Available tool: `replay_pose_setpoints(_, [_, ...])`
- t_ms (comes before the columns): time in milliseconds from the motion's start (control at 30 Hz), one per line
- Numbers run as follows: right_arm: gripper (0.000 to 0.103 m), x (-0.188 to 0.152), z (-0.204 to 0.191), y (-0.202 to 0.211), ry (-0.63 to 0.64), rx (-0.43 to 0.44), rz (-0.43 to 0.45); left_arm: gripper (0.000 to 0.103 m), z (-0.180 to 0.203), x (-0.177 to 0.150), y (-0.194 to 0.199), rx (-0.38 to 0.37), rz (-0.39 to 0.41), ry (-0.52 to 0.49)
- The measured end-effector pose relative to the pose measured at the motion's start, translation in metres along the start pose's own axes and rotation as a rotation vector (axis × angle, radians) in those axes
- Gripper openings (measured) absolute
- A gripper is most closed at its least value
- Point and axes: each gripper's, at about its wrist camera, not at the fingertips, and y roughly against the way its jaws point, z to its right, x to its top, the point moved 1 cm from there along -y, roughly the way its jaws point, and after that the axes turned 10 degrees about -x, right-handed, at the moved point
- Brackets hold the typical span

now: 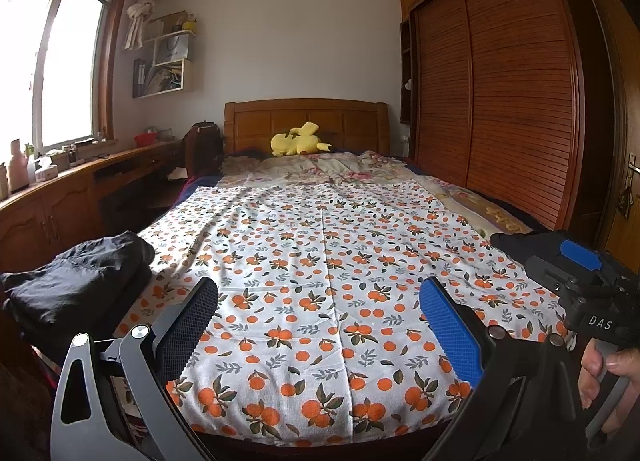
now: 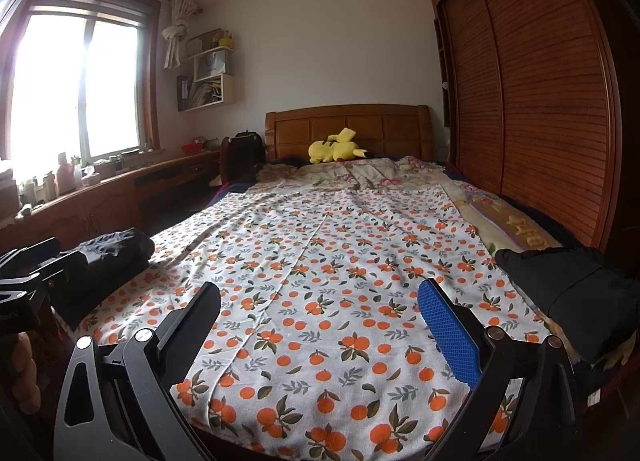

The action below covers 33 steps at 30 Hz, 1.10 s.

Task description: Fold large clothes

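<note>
Both grippers, left gripper (image 1: 320, 325) and right gripper (image 2: 320, 325), hover with jaws spread and empty over the bed's (image 1: 500, 217) near end, a folded dark garment (image 1: 76, 281) near left, another dark garment (image 2: 576, 293) near right, so either opening or closing stage fits.

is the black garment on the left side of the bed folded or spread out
Folded. The black garment sits as a compact, layered bundle at the left edge of the orange-print sheet, with stacked folds along its side, not laid flat.
</note>
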Motion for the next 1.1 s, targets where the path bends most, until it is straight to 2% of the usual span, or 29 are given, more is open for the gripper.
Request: replay_pose_setpoints(1100, [0.095,-0.0017,0.0019,-0.0015,-0.004,-0.001,-0.003,0.101,0.0007,-0.0036,-0.0034,-0.002,-0.002,-0.002])
